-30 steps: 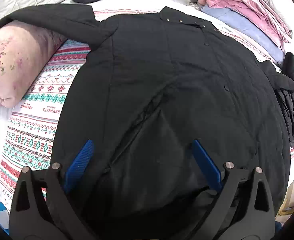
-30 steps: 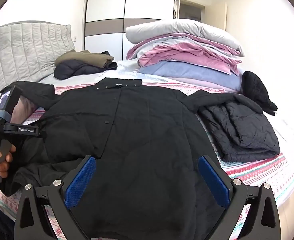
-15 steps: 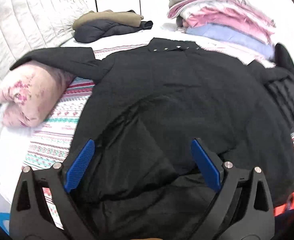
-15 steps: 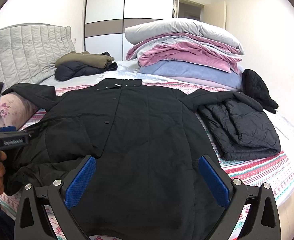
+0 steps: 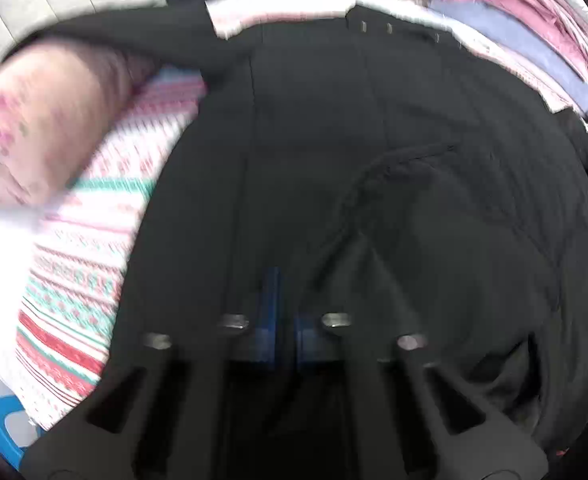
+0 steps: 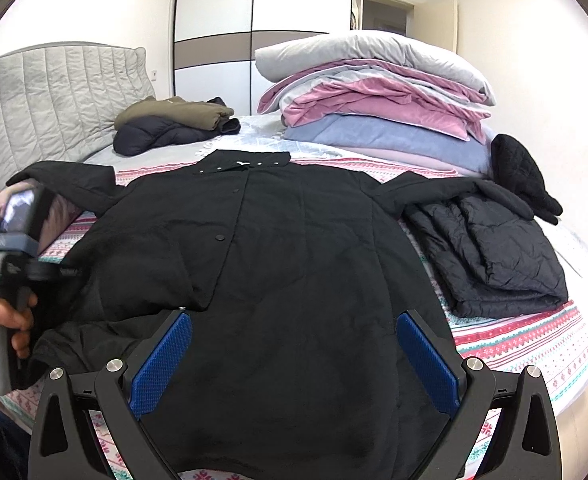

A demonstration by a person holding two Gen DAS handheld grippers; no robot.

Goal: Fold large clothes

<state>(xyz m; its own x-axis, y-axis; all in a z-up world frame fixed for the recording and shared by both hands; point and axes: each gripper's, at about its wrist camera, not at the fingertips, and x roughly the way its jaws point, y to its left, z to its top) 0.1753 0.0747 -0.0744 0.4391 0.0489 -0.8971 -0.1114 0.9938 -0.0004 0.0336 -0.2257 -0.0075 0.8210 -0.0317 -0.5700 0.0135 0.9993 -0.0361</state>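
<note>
A large black coat (image 6: 294,248) lies face up across the patterned bedsheet (image 6: 534,344), collar at the far side, sleeves spread to both sides. It fills the blurred left wrist view too (image 5: 354,140). My left gripper (image 5: 285,320) has its blue pads closed together on a fold of the coat's lower left hem. It shows in the right wrist view (image 6: 13,248), held in a hand at the coat's left edge. My right gripper (image 6: 294,364) is open and empty above the coat's lower middle.
A folded black quilted jacket (image 6: 490,256) lies right of the coat. Stacked pink, grey and blue quilts (image 6: 374,96) stand at the far right. Folded olive and navy jackets (image 6: 173,124) lie at the back. A pink floral pillow (image 5: 53,120) lies left under a sleeve.
My left gripper has closed from wide open onto the coat's hem and dipped towards the fabric. My right gripper has stayed open and nearly still.
</note>
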